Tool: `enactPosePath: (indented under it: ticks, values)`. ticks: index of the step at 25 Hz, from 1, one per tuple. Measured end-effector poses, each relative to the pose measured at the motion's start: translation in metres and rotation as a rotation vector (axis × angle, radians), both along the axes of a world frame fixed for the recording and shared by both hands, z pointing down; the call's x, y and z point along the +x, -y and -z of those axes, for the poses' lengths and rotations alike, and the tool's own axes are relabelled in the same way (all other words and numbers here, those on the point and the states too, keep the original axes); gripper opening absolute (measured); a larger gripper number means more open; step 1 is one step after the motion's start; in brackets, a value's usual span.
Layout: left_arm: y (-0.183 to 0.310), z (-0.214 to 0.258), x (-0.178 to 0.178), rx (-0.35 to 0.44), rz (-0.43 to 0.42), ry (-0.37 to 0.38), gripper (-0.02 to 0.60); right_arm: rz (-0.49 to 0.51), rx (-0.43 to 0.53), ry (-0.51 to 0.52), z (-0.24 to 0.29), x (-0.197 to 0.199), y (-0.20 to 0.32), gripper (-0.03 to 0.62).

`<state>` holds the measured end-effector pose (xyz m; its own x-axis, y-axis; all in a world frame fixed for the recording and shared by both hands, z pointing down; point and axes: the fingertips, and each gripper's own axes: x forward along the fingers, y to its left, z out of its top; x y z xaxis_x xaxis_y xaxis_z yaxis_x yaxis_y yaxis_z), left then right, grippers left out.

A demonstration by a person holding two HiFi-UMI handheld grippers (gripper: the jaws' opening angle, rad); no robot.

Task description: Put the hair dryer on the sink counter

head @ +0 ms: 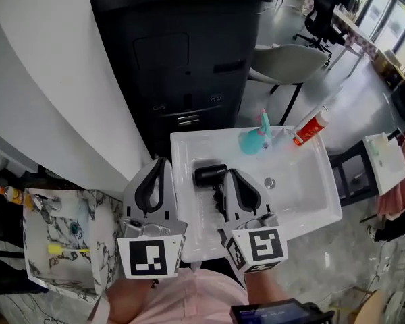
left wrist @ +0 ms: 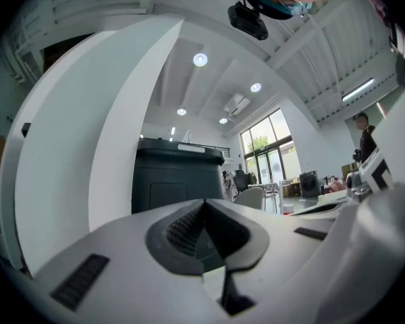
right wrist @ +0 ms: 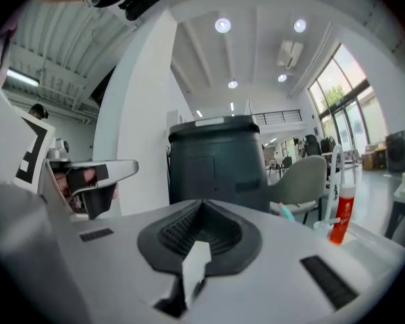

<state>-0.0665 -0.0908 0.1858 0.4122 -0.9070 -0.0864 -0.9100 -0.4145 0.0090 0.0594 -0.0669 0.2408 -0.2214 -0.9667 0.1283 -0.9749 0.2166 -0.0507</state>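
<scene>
Standing behind everything, a dark cabinet [head: 182, 59] backs the white sink [head: 310, 194]. The black hair dryer [head: 209, 175] lies down in the basin near its left wall, so it has yet to be lifted onto the flat rim. Both tools hover at the near edge. The left gripper [head: 160, 162] is pinched together and empty. The right gripper [head: 233, 174] sits just beside the dryer with its jaws fully together and nothing between them, so it probably has to part them before grasping. A teal container [head: 256, 140] and a red-and-white tube [head: 310, 128] crowd the back ledge.
</scene>
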Motion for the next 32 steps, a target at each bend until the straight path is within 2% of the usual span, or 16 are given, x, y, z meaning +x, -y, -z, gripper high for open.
enactPosePath:
  ticks: [5, 9, 11, 20, 32]
  values:
    - [-0.023, 0.024, 0.007, 0.051, -0.052, -0.006, 0.011, -0.048, 0.092, -0.021, 0.034, 0.007, -0.028, 0.002]
    - [-0.036, 0.028, 0.012, 0.081, -0.082, 0.024, 0.011, -0.066, 0.129, -0.057, 0.045, 0.01, -0.043, 0.0]
    - [-0.04, 0.03, 0.014, 0.077, -0.088, 0.01, 0.011, -0.062, 0.143, -0.078, 0.05, 0.009, -0.047, -0.002]
    - [-0.044, 0.032, 0.024, 0.072, -0.097, -0.018, 0.011, -0.049, 0.153, -0.073, 0.055, 0.012, -0.053, -0.002]
    - [-0.041, 0.029, 0.033, 0.065, -0.105, -0.009, 0.011, -0.042, 0.139, -0.066, 0.053, 0.016, -0.05, -0.002]
